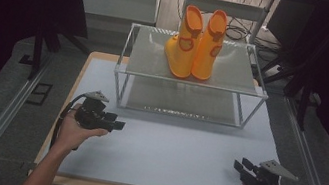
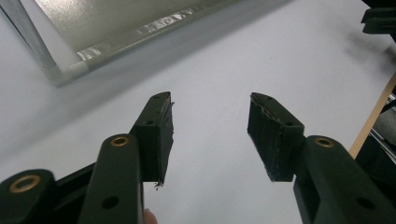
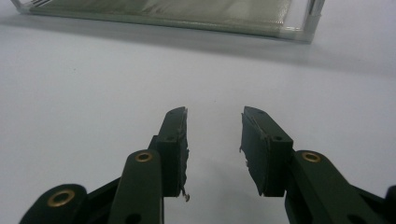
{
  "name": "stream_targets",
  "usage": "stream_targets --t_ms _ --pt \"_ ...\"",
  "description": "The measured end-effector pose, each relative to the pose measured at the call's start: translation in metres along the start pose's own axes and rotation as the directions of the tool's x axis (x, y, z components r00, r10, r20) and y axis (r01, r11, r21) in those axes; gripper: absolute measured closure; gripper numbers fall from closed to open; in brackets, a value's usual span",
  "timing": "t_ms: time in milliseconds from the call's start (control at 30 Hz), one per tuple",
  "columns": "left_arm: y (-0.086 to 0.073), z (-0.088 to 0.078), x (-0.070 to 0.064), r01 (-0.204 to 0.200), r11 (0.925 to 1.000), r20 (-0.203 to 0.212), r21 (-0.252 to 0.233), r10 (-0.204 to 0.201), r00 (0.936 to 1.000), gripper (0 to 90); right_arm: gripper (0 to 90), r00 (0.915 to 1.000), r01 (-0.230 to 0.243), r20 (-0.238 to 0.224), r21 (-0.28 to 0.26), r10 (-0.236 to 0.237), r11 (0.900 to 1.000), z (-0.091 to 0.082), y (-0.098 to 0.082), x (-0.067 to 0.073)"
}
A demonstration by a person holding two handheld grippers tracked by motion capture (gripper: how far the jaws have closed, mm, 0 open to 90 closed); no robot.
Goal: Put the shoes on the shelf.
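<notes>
Two orange rubber boots (image 1: 195, 44) stand upright side by side on the top shelf of a small metal-framed rack (image 1: 195, 75) at the back of the white table. My left gripper (image 1: 119, 126) rests low at the table's left, well in front of the rack, pointing right. Its jaws stand open over bare white surface (image 2: 210, 105) with nothing between them. My right gripper (image 1: 240, 166) sits near the front right corner, pointing left. In the right gripper view its jaws (image 3: 212, 116) are also open and empty.
The rack's lower shelf (image 2: 121, 21) and its front rail (image 3: 187, 18) lie ahead of both grippers. The table's wooden edge (image 2: 373, 116) runs along the right of the left gripper view. Dark chairs and cables stand behind the table.
</notes>
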State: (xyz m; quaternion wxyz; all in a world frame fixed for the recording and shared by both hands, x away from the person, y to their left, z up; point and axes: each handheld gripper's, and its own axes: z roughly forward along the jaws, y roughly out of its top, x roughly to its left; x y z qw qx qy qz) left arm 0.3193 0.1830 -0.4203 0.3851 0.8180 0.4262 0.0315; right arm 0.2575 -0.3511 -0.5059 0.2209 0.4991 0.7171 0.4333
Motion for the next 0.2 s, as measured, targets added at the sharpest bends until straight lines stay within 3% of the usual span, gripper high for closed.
stream_targets --t_ms 200 --pt "-0.0009 0.0054 -0.0018 0.005 1.0 0.015 0.001 -0.005 0.9999 47.1 59.2 1.0 0.002 -0.002 -0.005 -0.002 1.0 -0.0004 0.001 0.0005"
